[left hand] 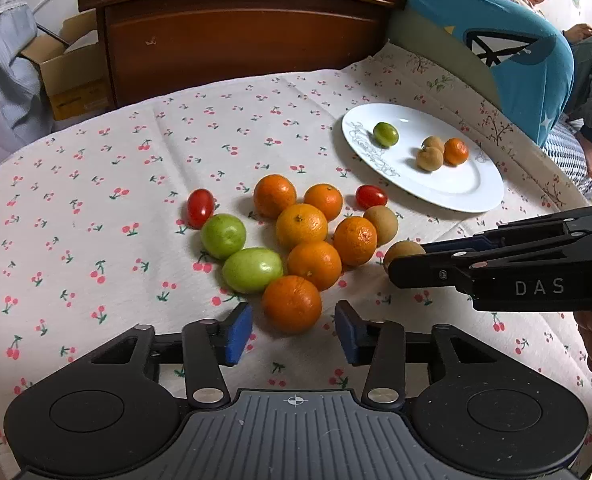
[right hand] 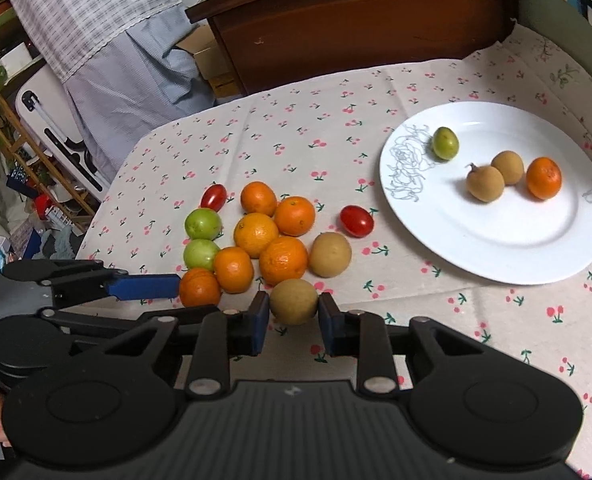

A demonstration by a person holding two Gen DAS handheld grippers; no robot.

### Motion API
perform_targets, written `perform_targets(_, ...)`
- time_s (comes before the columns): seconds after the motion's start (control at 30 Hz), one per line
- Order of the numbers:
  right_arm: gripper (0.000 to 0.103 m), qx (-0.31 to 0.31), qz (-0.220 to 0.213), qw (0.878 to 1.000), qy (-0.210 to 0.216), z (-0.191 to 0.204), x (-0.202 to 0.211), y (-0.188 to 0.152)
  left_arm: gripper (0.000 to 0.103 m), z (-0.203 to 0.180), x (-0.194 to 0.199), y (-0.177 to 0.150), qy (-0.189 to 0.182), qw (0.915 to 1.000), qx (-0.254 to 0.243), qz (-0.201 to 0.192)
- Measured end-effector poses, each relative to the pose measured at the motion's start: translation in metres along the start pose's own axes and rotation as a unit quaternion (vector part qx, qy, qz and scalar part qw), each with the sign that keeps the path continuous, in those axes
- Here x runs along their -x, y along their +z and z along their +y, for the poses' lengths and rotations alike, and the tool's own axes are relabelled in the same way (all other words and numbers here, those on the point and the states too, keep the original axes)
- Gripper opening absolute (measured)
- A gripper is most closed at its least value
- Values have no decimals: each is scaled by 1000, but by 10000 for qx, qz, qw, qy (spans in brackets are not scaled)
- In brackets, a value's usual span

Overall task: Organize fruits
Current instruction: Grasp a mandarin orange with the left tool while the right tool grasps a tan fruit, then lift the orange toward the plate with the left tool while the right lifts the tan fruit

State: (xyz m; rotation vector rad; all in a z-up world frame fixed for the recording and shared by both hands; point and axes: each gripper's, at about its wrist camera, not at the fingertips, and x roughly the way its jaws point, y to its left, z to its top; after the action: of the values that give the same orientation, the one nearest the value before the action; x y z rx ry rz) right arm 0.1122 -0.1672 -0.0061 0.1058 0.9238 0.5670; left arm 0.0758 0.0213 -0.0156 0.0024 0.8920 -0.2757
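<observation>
Bench covered by a cream cloth printed with red cherries point(left hand: 96, 184); a dark wooden headboard point(left hand: 236, 36) is seen behind it.

A round white plate with a grey line drawing point(right hand: 515, 256) is set at the far right of the cloth. On it: one small green fruit point(right hand: 445, 143), two brown round fruits point(right hand: 485, 182) touching each other, one small orange point(right hand: 543, 177) just beside them.

A loose cluster of fruit is spread mid-cloth, left of the plate: six oranges packed together point(left hand: 301, 226), two green tomatoes point(left hand: 252, 270) touching at the cluster's left edge, two red cherry tomatoes point(left hand: 200, 208) at opposite sides, one brown round fruit point(left hand: 381, 225) on the right flank.

Left tool point(left hand: 294, 330): blue pads are held apart either side of the nearest orange point(left hand: 292, 309); contact is not shown in either view, so a grip cannot be confirmed.

Right tool point(right hand: 290, 318): blue pads are clamped on a brown round fruit at the cluster's near edge point(right hand: 294, 301), both pads pressed against its sides.
</observation>
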Motion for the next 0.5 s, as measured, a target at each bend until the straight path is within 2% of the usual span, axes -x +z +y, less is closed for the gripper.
perform_targets(0.17, 27, -29, 0, 10000, 2, -2, 2, 0, 30, -3, -4, 1, 29, 10000, -17, -15)
perform_targets(0.5, 27, -95, -73, 9999, 55, -4, 9, 0, 30, -4, 11, 4, 89, 9997, 61, -220)
